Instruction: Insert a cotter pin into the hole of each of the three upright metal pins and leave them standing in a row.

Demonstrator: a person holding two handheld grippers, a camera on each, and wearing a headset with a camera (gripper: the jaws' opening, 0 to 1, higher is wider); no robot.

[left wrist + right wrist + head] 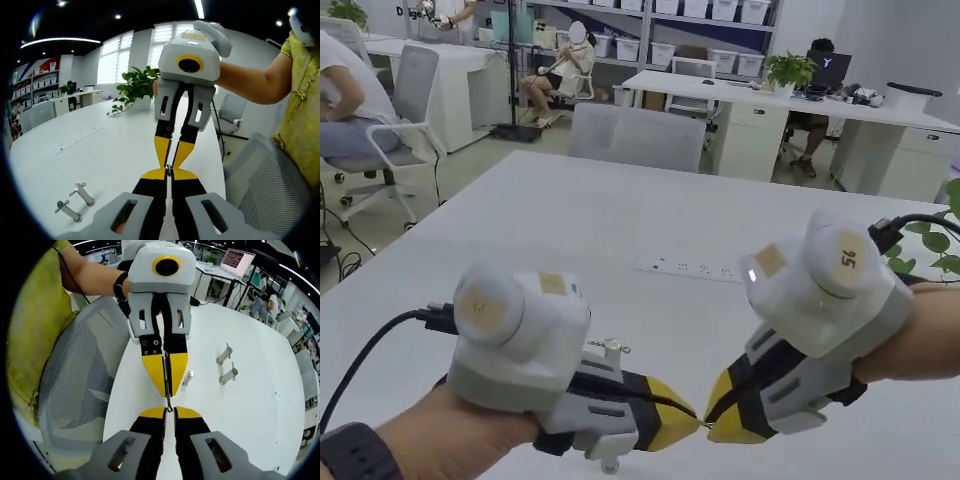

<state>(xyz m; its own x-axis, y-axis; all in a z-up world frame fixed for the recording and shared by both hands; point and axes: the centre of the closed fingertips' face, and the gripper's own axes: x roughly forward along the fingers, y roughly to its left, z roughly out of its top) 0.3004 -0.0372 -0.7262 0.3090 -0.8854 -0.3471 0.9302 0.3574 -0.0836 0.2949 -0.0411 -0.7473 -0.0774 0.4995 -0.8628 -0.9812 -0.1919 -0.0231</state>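
We found the two grippers meeting tip to tip at about 6 o'clock in the head view, above the white table. The left gripper sat toward 8 o'clock and the right gripper toward 4 o'clock. Both sets of jaws were pressed together. Between them ran a thin piece of wire, which we took for a cotter pin. Each gripper appeared to pinch one end of it, so it was held in the air, off the table and apart from every metal pin.

In the right gripper view we counted three metal pins on the table. Two lay on their sides at about 2 o'clock from the meeting tips: the far pin and the near pin, just beside each other and roughly parallel. The third pin sat at about 1 o'clock, close to the left gripper's fingers. It looked short, as if it stood on end, though we could not be sure.

The pins were too small for us to tell whether either lying one already carried a cotter pin. No row of three stood anywhere we could see. We judged that much was left: the held cotter pin was not yet in a hole, and the lying pins had yet to be stood in line.
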